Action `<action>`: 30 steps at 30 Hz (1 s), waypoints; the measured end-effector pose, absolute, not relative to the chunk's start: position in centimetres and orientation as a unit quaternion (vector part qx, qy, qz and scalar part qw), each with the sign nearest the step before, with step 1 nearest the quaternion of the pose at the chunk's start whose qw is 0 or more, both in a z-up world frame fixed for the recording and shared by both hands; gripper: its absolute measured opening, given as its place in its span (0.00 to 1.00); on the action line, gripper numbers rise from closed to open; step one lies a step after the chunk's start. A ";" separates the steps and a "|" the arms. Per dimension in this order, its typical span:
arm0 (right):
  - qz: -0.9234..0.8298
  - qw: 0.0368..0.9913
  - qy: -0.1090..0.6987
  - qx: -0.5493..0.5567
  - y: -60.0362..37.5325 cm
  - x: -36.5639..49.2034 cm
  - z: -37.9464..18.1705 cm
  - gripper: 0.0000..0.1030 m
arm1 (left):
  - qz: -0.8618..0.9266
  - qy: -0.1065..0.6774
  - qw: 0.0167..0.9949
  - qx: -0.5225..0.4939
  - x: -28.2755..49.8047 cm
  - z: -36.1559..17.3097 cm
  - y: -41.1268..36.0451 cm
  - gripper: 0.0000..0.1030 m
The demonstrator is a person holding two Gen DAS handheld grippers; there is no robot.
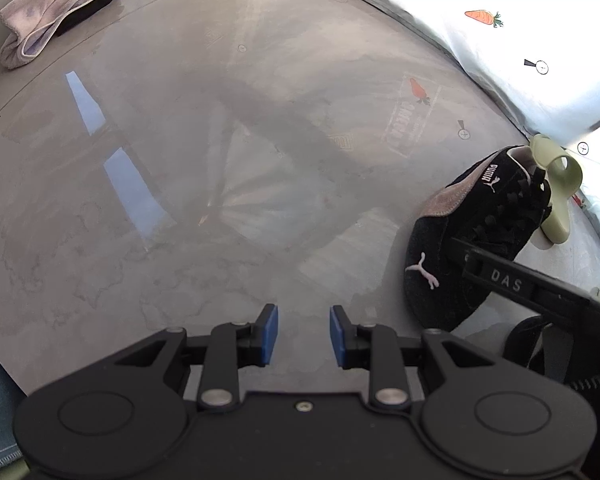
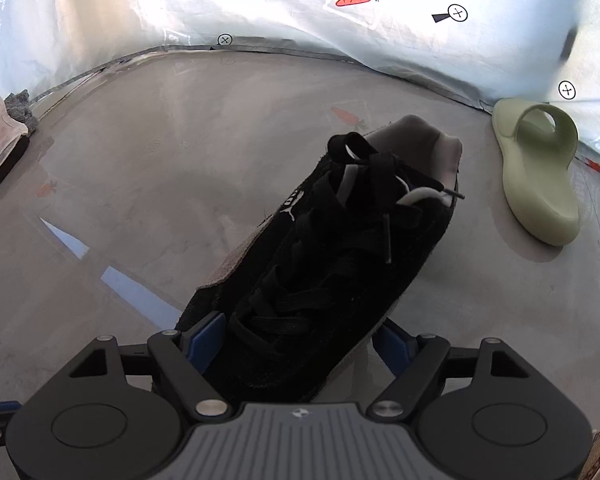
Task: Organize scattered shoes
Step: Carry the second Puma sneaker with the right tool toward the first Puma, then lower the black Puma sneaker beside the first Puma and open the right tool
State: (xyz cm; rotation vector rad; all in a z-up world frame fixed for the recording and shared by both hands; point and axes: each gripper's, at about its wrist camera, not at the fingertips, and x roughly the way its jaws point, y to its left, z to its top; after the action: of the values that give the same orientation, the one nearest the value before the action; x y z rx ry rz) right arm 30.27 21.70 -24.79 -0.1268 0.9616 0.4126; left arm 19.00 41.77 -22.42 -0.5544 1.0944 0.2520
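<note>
Sneaker (image 2: 324, 256), black suede with black laces, sits toe-first between the blue pads of my right gripper (image 2: 300, 344); both pads press its sides, so I am grasping it above the grey floor (image 2: 148, 184). Far right, a green slide sandal (image 2: 540, 168) lies by the white sheet (image 2: 260, 4). My left gripper (image 1: 304, 336) hangs nearby, jaws slightly parted, holding nothing.

Black sneaker (image 2: 340, 248) tilted, green slide (image 2: 540, 172) beside
</note>
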 end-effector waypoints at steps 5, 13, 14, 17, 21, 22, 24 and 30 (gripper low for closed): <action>0.211 0.872 0.431 -0.097 21.7 25.9 -24.5 0.56 | 0.116 0.510 0.811 -0.263 18.9 -22.4 42.0 0.28; 0.211 0.875 0.429 -0.074 20.3 24.9 -24.3 0.59 | 0.104 0.507 0.815 -0.260 18.3 -22.2 41.6 0.29; 0.208 0.876 0.429 -0.068 20.2 24.9 -24.1 0.62 | 0.105 0.506 0.816 -0.260 18.1 -22.1 41.5 0.29; 0.204 0.887 0.411 -0.044 20.1 24.9 -23.6 0.84 | 0.110 0.501 0.817 -0.262 17.6 -22.0 41.8 0.29; 0.193 0.903 0.380 -0.042 21.4 25.6 -23.0 0.96 | 0.123 0.497 0.813 -0.276 16.9 -22.0 42.3 0.30; 0.194 0.900 0.387 -0.054 22.3 26.3 -23.2 0.96 | 0.127 0.495 0.813 -0.280 16.7 -21.9 42.5 0.30; 0.200 0.891 0.400 -0.071 23.9 27.9 -23.8 0.96 | 0.132 0.490 0.813 -0.284 16.3 -21.7 42.8 0.30; 0.190 0.890 0.394 -0.127 27.1 28.9 -24.3 0.92 | 0.152 0.475 0.818 -0.287 15.1 -20.9 43.5 0.31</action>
State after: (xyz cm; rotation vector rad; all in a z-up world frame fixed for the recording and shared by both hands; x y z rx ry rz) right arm 28.90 27.14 -24.34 -0.2636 0.8182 0.3951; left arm 15.09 43.45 -20.87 -0.6114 1.0125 0.3240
